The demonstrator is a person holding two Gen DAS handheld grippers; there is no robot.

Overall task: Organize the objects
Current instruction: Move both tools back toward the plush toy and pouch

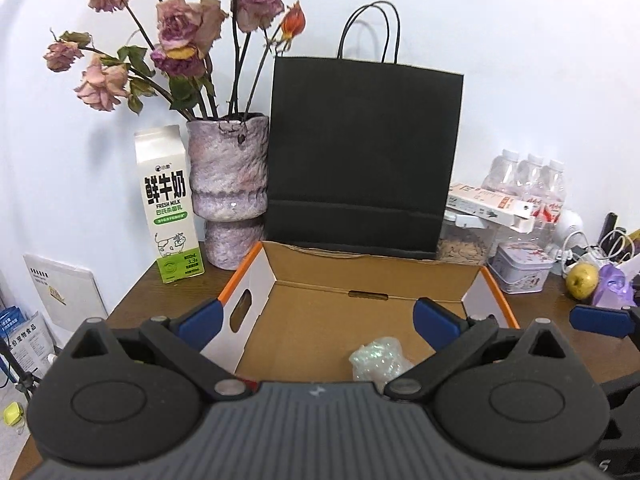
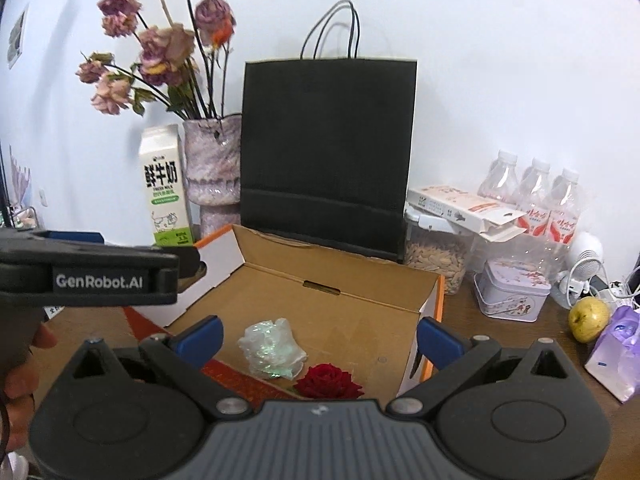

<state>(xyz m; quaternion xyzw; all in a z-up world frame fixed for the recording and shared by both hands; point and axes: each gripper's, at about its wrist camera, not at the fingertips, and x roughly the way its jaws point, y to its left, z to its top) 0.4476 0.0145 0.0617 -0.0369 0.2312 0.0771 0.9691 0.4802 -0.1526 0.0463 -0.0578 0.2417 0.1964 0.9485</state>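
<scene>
Start at the left of the table (image 1: 132, 304): the milk carton (image 1: 170, 204) stands upright at the far side, with the vase (image 1: 228, 192) of dried roses just to its right and the black paper bag (image 1: 364, 152) upright beyond that, against the wall.

In front of the bag lies the open cardboard box (image 2: 352, 300), and this is where your work sits. Your left tongs (image 1: 316, 316) hang over its near left part, spread wide and holding nothing; the right wrist view shows the same tool side-on, above the box's left wall. Your right tongs (image 2: 318, 336) are also released and empty, poised over the near middle of the box.

The relation that matters: the crumpled iridescent wrapper (image 2: 274, 350) lies on the box floor almost dead ahead of the right tongs, between their tips and slightly left of centre, with the red rose head (image 2: 330, 380) just beside it, nearer and to the right. From the left tongs the wrapper (image 1: 378, 358) shows low and right of centre, half hidden behind the tool body, and the rose is not visible at all. So your right hand looks the nearer and better lined up. Neither piece has a clear long axis, so no wrist turn seems needed.

Further right, outside the box, stand a seed jar (image 2: 436, 256), a tin (image 2: 512, 292), water bottles (image 2: 536, 196), and a yellow apple (image 2: 588, 318).
</scene>
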